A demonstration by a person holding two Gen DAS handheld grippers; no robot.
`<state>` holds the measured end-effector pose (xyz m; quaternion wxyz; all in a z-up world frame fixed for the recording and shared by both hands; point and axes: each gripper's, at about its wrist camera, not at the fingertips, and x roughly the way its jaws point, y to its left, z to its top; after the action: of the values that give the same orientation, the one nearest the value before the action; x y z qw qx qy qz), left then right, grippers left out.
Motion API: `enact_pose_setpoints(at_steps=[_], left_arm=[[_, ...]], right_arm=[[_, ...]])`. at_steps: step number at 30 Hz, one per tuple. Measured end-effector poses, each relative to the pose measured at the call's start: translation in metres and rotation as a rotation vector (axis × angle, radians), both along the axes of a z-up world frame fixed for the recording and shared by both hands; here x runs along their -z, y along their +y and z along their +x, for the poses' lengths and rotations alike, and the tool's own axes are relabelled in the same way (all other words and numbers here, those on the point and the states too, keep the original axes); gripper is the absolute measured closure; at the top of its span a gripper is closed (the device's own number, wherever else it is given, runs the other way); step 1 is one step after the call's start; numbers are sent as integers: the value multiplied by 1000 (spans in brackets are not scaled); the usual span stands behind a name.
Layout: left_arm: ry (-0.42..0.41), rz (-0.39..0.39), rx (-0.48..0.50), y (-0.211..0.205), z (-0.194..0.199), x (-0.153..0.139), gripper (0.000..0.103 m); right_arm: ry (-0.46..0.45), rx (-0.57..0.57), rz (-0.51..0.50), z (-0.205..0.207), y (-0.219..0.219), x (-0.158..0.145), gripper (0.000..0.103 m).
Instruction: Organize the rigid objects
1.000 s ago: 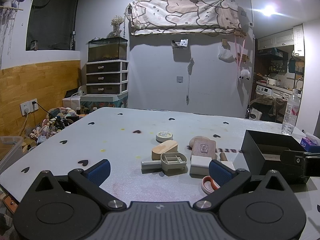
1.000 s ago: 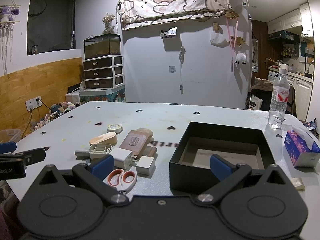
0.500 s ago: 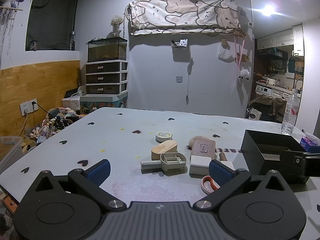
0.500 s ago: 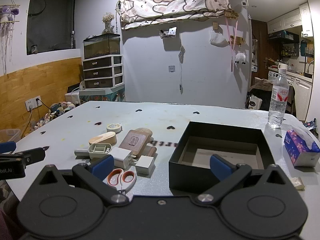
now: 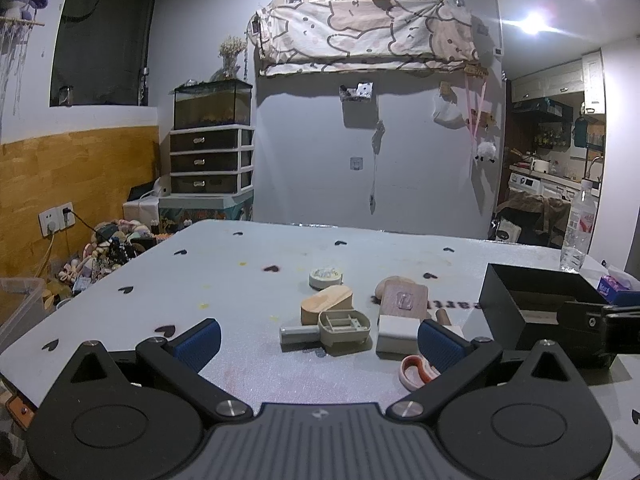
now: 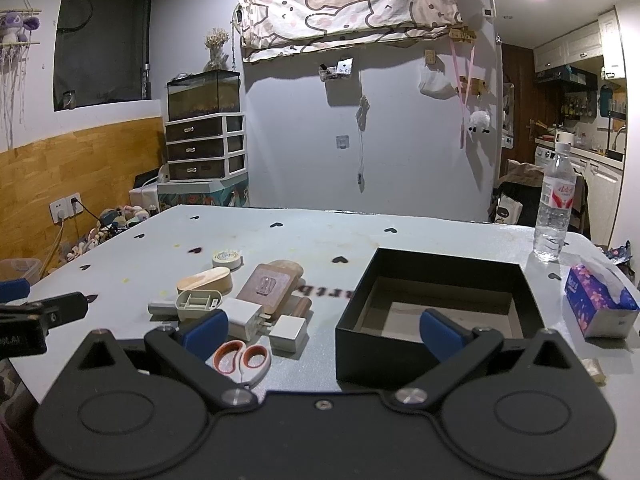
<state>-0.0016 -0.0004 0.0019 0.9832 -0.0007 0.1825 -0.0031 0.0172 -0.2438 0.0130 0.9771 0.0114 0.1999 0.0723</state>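
A cluster of small rigid objects lies mid-table: a round tape roll [image 6: 227, 258], a wooden oval box [image 6: 206, 281], a beige plastic holder [image 6: 198, 304], a brown hook plate [image 6: 269, 288], two white chargers [image 6: 242, 318], and orange-handled scissors [image 6: 242, 360]. An open black box [image 6: 436, 308] stands to their right, with nothing visible inside. My right gripper [image 6: 322, 330] is open near the table's front edge, in front of the scissors and the box. My left gripper [image 5: 318, 340] is open, just short of the holder [image 5: 344, 326] and wooden box [image 5: 326, 302].
A water bottle [image 6: 556, 208] and a purple tissue pack [image 6: 598, 306] stand at the table's right side. A small crumpled scrap [image 6: 594, 368] lies near the front right edge. Bare table [image 5: 240, 280] stretches left and behind the cluster. Drawers and clutter sit beyond the left edge.
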Motion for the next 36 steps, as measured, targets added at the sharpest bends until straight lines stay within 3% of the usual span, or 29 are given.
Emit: enact_pose_setpoints(at_steps=[7,15,21,28,32,35,36], left_arm=[[-6,-11,7,-9,-2,-1,0],[-4,-51,2,-5,4,4,0],[-5,-40,16,-5,9,10,0],[20,14,69,-17,19,28,0],[81,8,104,-26,29,42,0],[111,14,129,-34,35,51,0],[120,13,140,-37,37,54,0]], right_arm=[[-27,37,-12,-6,-9,-6,0],[-50,179,-9,-10,-48,-10,0],[-48,313,-24,-10,-80,-6,0],[-83,393,-41,-1,-115,3,0],[-23,419,-69,17,-130,15,0],[45,398,7,32,-147,25,2],[70,404,33,37,-151,28,9]])
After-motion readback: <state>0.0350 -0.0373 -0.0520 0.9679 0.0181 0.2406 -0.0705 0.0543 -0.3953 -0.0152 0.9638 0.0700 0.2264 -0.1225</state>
